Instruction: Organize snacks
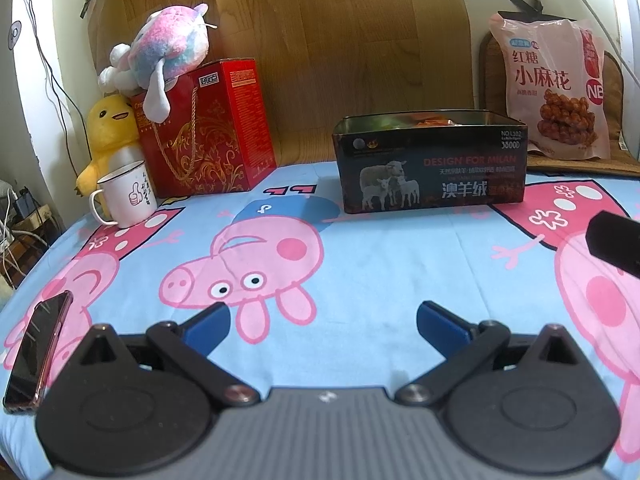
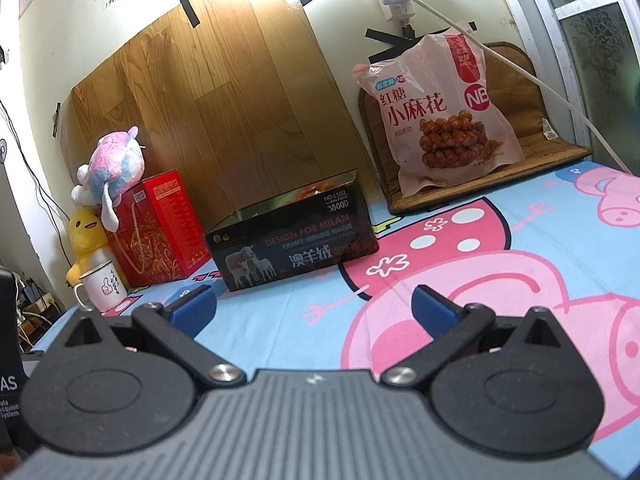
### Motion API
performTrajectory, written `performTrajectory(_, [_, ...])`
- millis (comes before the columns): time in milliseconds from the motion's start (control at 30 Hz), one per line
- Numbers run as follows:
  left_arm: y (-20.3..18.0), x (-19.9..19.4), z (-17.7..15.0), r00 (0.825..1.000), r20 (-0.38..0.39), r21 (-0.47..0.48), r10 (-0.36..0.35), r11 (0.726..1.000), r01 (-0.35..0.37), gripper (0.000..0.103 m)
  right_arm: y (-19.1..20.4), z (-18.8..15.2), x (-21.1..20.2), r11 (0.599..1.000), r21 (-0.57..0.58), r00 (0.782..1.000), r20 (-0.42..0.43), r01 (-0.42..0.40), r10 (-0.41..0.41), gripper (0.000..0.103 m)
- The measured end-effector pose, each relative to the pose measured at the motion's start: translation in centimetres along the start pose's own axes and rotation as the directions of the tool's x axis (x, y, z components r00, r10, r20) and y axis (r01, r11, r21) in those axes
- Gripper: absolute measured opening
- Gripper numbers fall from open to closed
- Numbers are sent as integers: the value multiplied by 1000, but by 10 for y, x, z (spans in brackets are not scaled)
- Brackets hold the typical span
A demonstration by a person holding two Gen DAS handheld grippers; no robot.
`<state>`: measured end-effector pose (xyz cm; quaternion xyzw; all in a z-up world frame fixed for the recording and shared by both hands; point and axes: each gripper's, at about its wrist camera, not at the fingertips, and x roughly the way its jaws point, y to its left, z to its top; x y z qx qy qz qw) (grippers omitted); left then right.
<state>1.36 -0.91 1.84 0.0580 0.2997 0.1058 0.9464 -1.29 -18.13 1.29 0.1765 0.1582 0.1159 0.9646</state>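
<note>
With both my left gripper (image 1: 322, 316) and right gripper (image 2: 314, 306) spread wide and empty, I worry the snack bag (image 2: 438, 114) leaning upright behind the open tin (image 2: 292, 236) slips or topples when pinched.

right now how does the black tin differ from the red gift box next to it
The black tin is low and wide with its top open, something orange showing inside; the red gift box stands tall and closed. The tin carries nothing on top, while the red gift box has a pastel plush toy lying on it, plus a rope handle. Both stand on the cartoon-print cloth against the wood-grain board.
</note>
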Motion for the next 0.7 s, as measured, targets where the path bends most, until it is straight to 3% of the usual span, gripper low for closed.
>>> performTrajectory(400, [-1, -1, 0, 1000, 2, 2, -8, 1000, 8, 103, 0, -2, 1, 1000, -1, 1000, 0, 0, 0, 103])
performTrajectory(700, [-2, -5, 0, 998, 18, 10, -55, 998, 55, 103, 1, -2, 1, 1000, -2, 1000, 0, 0, 0, 103])
